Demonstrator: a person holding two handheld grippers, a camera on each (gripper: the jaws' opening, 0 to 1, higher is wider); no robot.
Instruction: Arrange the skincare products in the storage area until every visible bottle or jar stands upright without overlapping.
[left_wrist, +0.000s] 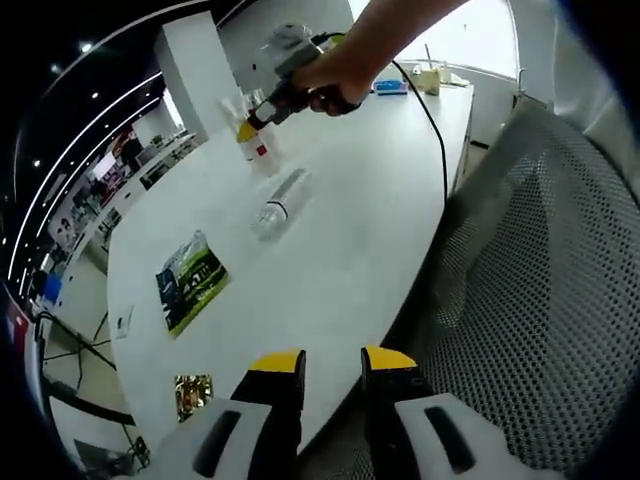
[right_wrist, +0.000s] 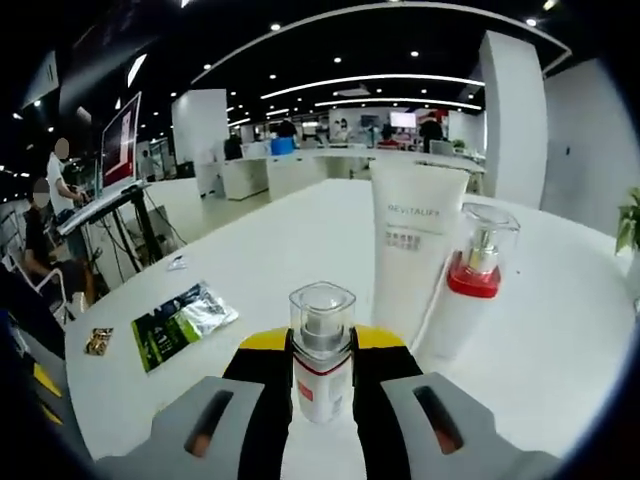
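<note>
Tabletop (left_wrist: 340, 250) stretches white across the left gripper view, with the left tool (left_wrist: 333, 362) low at its near edge, its yellow-tipped jaws parted and holding nothing. A clear bottle (left_wrist: 279, 203) lies on its side near the middle of the surface. Nearer the edge lie a green-and-black sachet (left_wrist: 190, 281) and, beyond it, a small gold packet (left_wrist: 193, 393). A grey mesh chair back (left_wrist: 540, 300) stands just beside the tabletop on the right. Farther off, a person's hand (left_wrist: 335, 80) carries the right tool (left_wrist: 247, 118) among the standing products.

In the right gripper view, the right tool (right_wrist: 322, 350) is clamped on a small pump bottle (right_wrist: 321, 350) with a clear cap and red band, held upright between the jaws. Just behind it stand a white tube (right_wrist: 415, 255) and, touching its side, a white pump bottle (right_wrist: 472, 290) with a red collar, both upright. The sachet (right_wrist: 182, 322) and gold packet (right_wrist: 98, 342) lie well apart on the left.
</note>
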